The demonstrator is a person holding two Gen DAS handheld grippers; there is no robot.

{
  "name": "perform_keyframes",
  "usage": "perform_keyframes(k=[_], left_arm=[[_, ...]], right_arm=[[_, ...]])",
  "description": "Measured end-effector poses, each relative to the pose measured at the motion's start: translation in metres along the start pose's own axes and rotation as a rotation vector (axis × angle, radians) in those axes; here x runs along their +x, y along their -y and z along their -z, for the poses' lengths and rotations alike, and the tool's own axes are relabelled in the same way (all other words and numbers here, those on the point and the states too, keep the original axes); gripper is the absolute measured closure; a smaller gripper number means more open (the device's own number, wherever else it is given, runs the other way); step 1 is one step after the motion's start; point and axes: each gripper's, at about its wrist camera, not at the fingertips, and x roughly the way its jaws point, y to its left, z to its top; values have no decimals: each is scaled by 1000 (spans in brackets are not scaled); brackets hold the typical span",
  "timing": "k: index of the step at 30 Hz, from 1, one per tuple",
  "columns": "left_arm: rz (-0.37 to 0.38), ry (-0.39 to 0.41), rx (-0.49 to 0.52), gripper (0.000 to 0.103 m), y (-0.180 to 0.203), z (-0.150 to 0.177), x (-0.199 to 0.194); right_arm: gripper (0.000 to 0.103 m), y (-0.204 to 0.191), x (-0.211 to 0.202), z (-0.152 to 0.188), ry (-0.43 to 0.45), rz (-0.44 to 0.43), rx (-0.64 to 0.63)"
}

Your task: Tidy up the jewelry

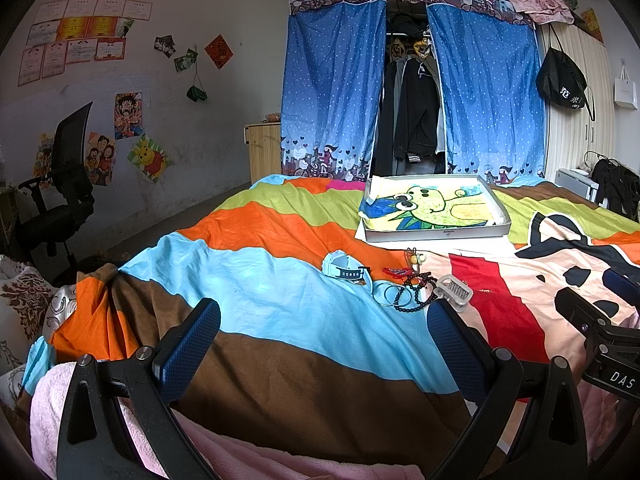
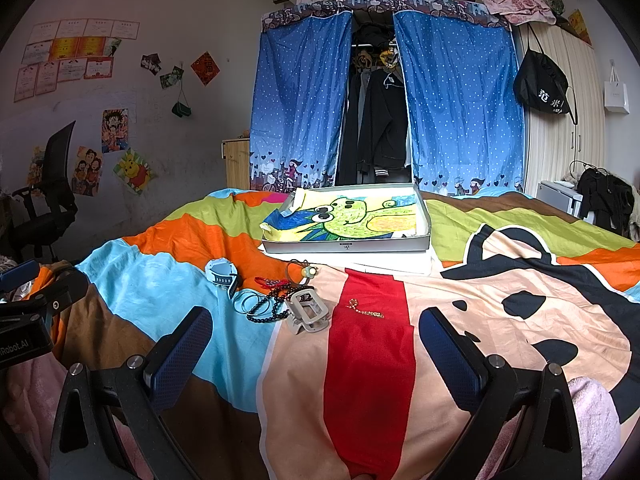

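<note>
A cluster of jewelry lies on the striped bedspread: a pale blue watch (image 1: 345, 269) (image 2: 221, 273), thin silver bangles (image 1: 385, 293) (image 2: 246, 301), a black bead bracelet (image 1: 414, 296) (image 2: 266, 309), a red cord bracelet (image 1: 394, 271) (image 2: 269, 281), a grey hair claw (image 1: 454, 291) (image 2: 307, 312) and a gold chain (image 2: 362, 309) on the red stripe. Behind them a shallow grey box (image 1: 436, 235) (image 2: 348, 246) is lined with a cartoon drawing. My left gripper (image 1: 325, 340) hangs open short of the cluster. My right gripper (image 2: 316, 344) is open too, nothing between its fingers.
The bed (image 1: 280, 288) fills the foreground, with pink towel-like fabric (image 1: 100, 400) at its near edge. A blue curtained wardrobe (image 1: 412, 88) stands behind, an office chair (image 1: 60, 192) at the left, a wooden cabinet (image 1: 264, 152) beside the wardrobe.
</note>
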Motion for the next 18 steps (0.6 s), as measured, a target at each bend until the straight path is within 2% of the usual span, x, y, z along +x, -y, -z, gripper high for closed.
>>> perform_keyframes(k=[8,18], left_arm=[[-2,-6,-1,1,-1,0,1],[-11,-59,-14,2,-2,0,11]], right_arm=[[0,1,1,-1,-1,-1,1],[0,7,5,-3,-25,-6,25]])
